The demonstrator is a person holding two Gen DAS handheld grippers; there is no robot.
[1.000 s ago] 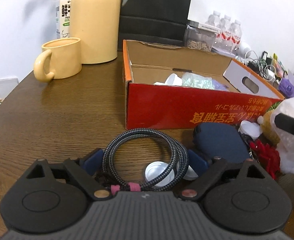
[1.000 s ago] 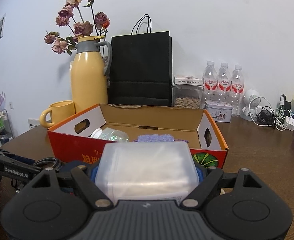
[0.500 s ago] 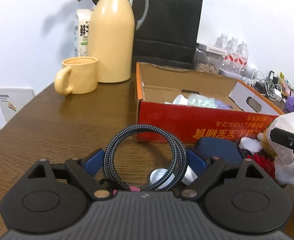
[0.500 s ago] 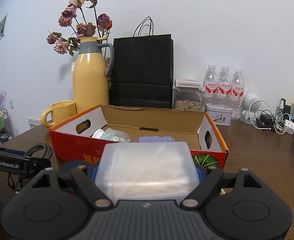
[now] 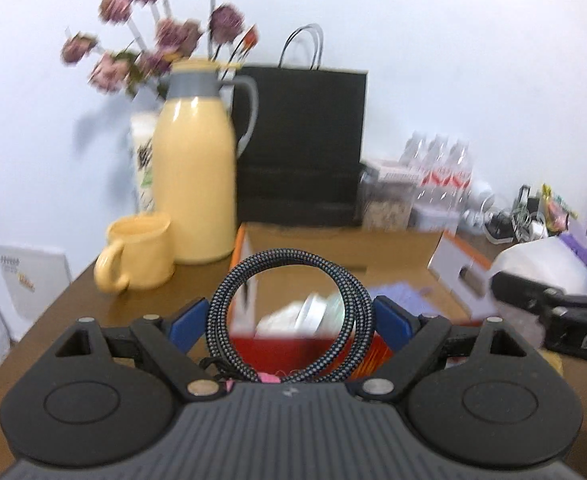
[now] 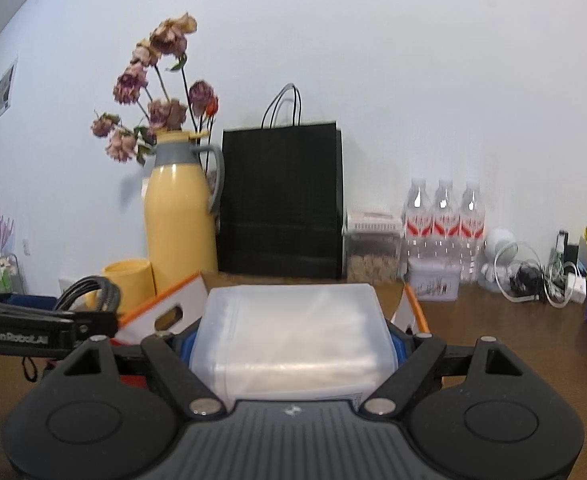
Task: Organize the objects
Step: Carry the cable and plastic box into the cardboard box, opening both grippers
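Over the near edge of the cardboard box (image 5: 459, 276), in the left wrist view, we hold a coiled cable (image 5: 289, 316) upright in the left claw (image 5: 289, 318), whose blue pads press the loop from both sides. The coil hangs above the box's open top, clear of the desk (image 5: 77, 304). Through the loop we see pale, blurred items lying in the box. A yellow mug (image 5: 137, 252) and a yellow flask (image 5: 193, 184) stand on the desk just left of the box, with a black paper bag (image 5: 299, 148) behind.

From the right wrist view, the right claw (image 6: 291, 340) is closed around a clear plastic tub (image 6: 291, 336), gripped across its width and held in front of the box (image 6: 165, 312). The left claw and its cable show at the left edge.

We judge the braided cable light and floppy: a pinch across the bundled loop near its pink tie (image 5: 269, 378) should keep it from uncoiling. The tub looks light but smooth-walled and slightly yielding, so we would hold it low on its flat sides, firmly but without crushing it.
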